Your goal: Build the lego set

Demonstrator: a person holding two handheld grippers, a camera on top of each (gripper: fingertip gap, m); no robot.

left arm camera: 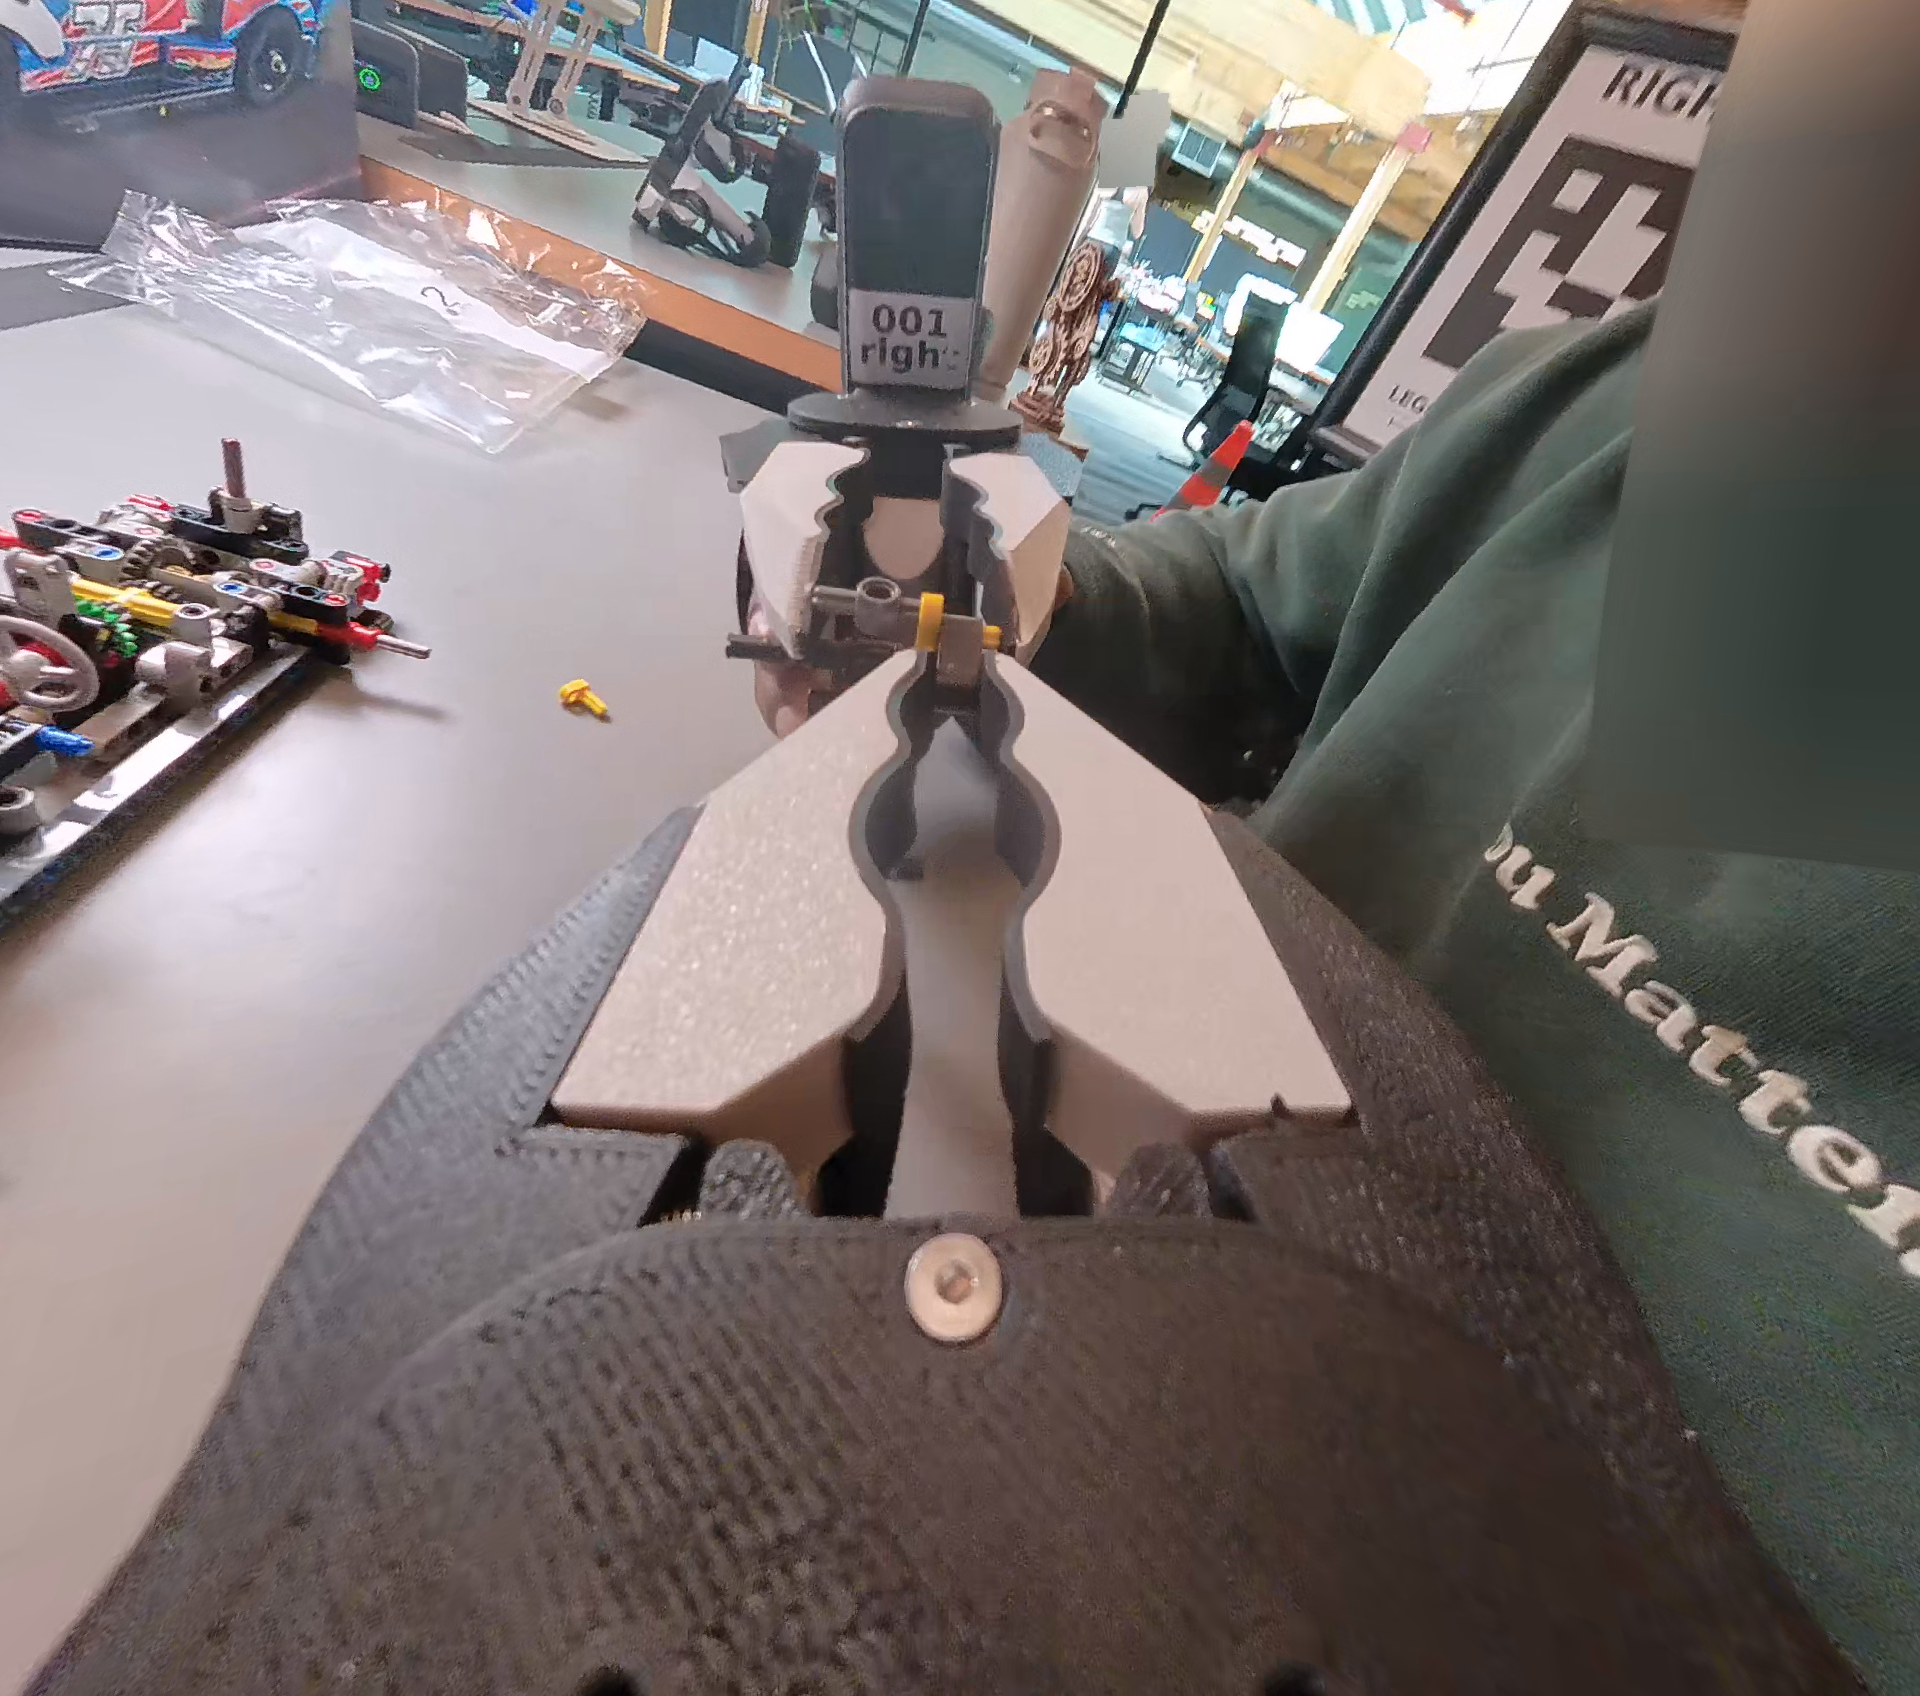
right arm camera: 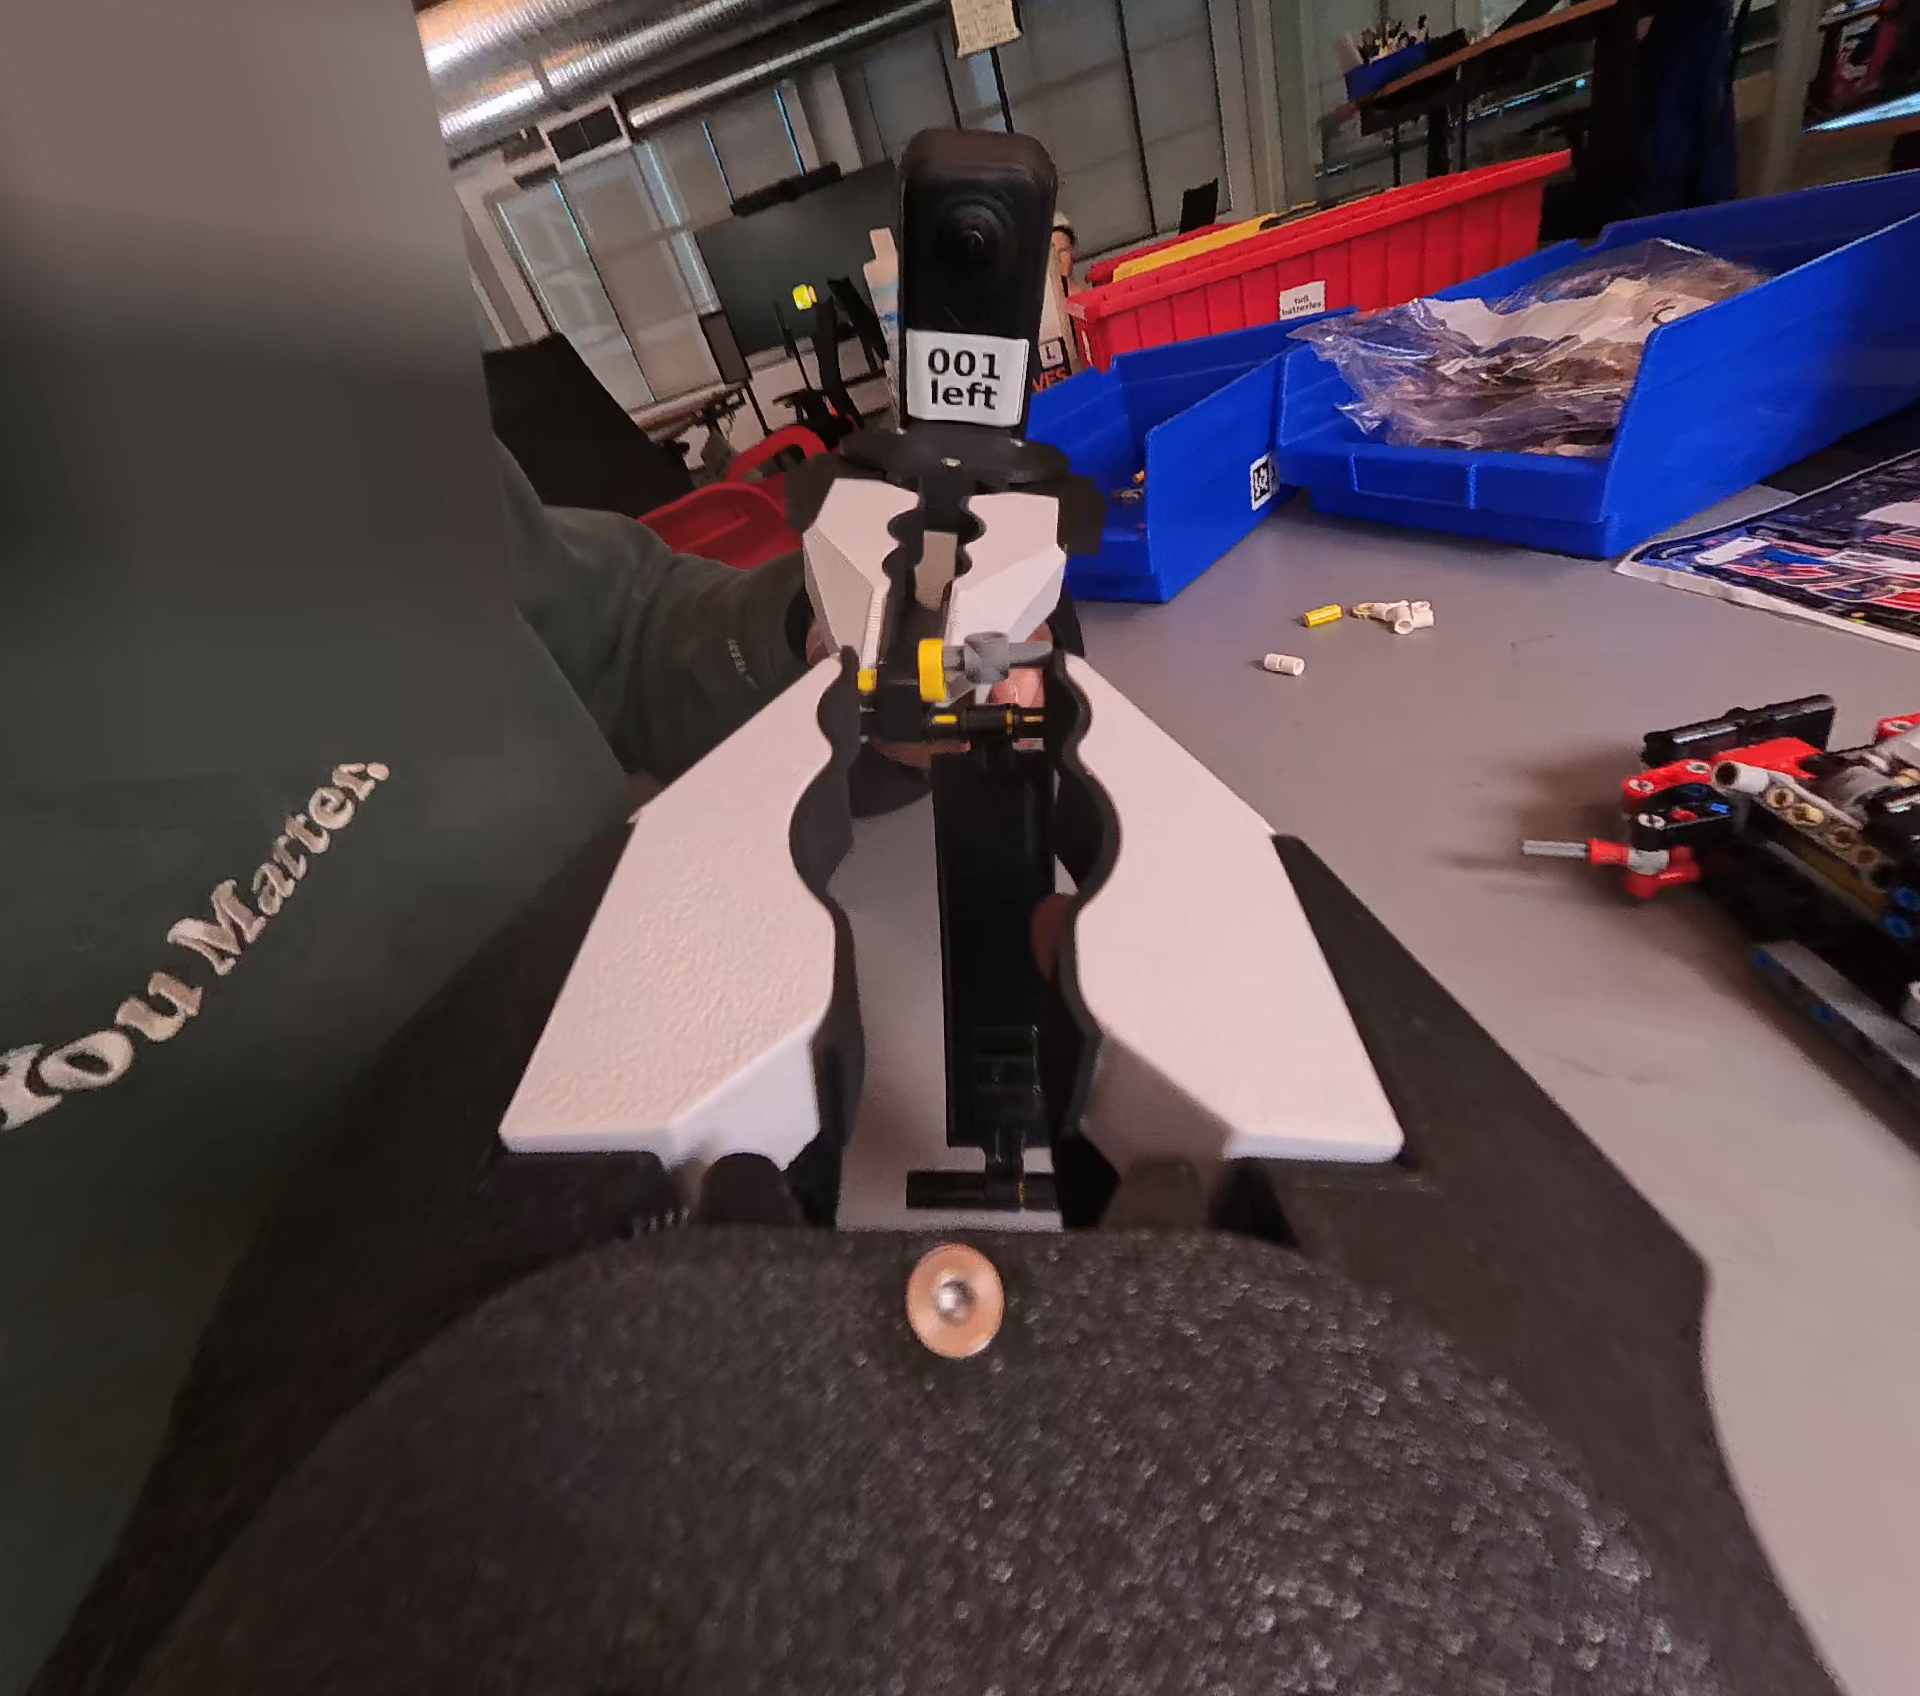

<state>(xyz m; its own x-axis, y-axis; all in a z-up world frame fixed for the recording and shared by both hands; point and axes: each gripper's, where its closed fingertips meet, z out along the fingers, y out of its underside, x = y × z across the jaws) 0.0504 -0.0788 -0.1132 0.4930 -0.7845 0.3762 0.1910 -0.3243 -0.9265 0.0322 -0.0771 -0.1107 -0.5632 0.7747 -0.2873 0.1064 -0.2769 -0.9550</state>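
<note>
In the left wrist view my left gripper (left arm camera: 951,672) is shut on a small grey and yellow axle piece (left arm camera: 932,618), held in the air above the grey table (left arm camera: 416,867). My right gripper (left arm camera: 894,576) faces it tip to tip. In the right wrist view my right gripper (right arm camera: 956,716) is shut on a long black beam (right arm camera: 992,919) that lies lengthwise between its fingers. The left gripper (right arm camera: 935,638) meets it there, and the axle piece (right arm camera: 977,659) touches the beam's far end. The partly built chassis (left arm camera: 156,628) lies on the table, left of both grippers; it also shows in the right wrist view (right arm camera: 1787,825).
A loose yellow pin (left arm camera: 582,696) and a clear plastic bag (left arm camera: 364,306) lie on the table. Small white and yellow parts (right arm camera: 1382,612) lie near the blue bins (right arm camera: 1714,441) and a red bin (right arm camera: 1320,264). A green sleeve (left arm camera: 1351,607) is close on the right. The tips of both grippers are at nearly the same place.
</note>
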